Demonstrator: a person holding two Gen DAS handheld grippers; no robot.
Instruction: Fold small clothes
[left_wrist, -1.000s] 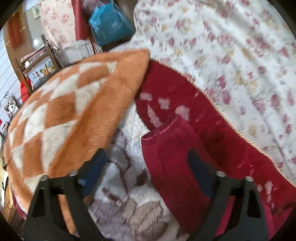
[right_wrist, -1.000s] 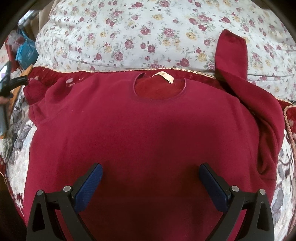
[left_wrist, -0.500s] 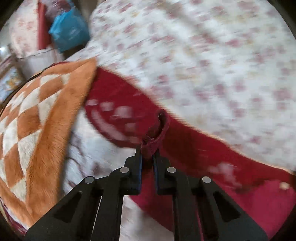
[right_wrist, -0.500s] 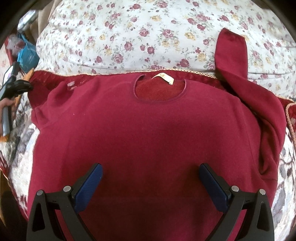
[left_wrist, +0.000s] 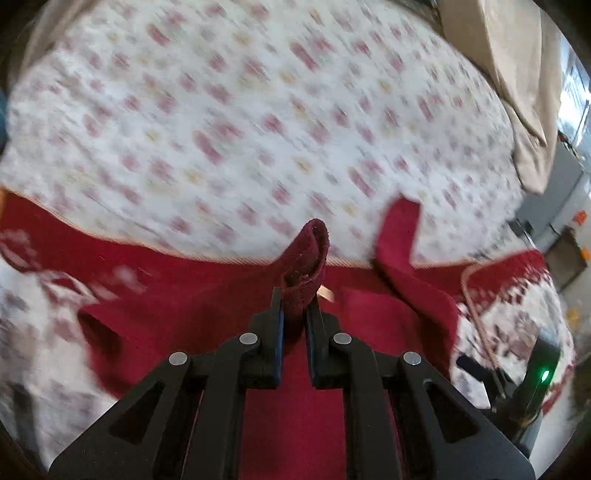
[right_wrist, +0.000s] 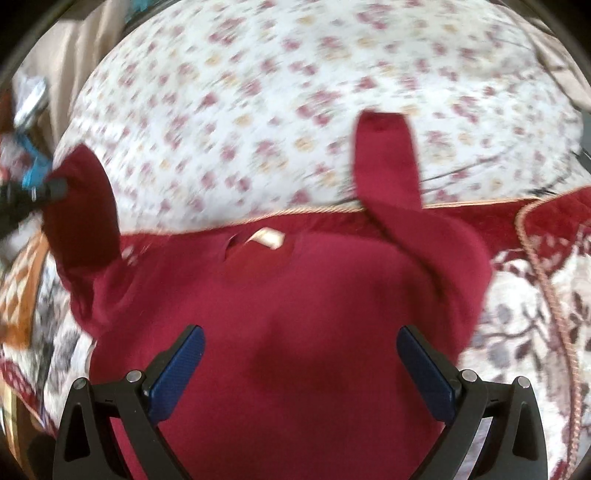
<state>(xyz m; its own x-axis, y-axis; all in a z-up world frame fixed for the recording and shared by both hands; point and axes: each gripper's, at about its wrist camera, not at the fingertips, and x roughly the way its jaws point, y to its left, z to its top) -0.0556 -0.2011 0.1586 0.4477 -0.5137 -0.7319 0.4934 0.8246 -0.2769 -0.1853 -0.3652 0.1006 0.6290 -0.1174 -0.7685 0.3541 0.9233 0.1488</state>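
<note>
A dark red sweater (right_wrist: 295, 314) lies face up on the bed, its neck label (right_wrist: 266, 236) toward the floral quilt. My left gripper (left_wrist: 295, 306) is shut on the cuff of the sweater's left sleeve (left_wrist: 306, 258), which stands up looped between the pads above the sweater's body. In the right wrist view that lifted sleeve (right_wrist: 85, 206) hangs from the left gripper (right_wrist: 55, 188) at the left edge. The other sleeve (right_wrist: 384, 155) lies stretched up onto the quilt. My right gripper (right_wrist: 301, 354) hovers open over the sweater's lower body with nothing between its pads.
A white quilt with small red flowers (right_wrist: 295, 92) covers the bed beyond the sweater. Under the sweater is a leaf-patterned blanket with a red border (right_wrist: 535, 295). An orange checked blanket (right_wrist: 18, 288) lies at the left. Beige cloth (left_wrist: 509, 55) sits at the far right.
The left gripper closed on the sleeve cuff, then lifted it and carried it to the right over the sweater. The right gripper rose a little and stayed open.
</note>
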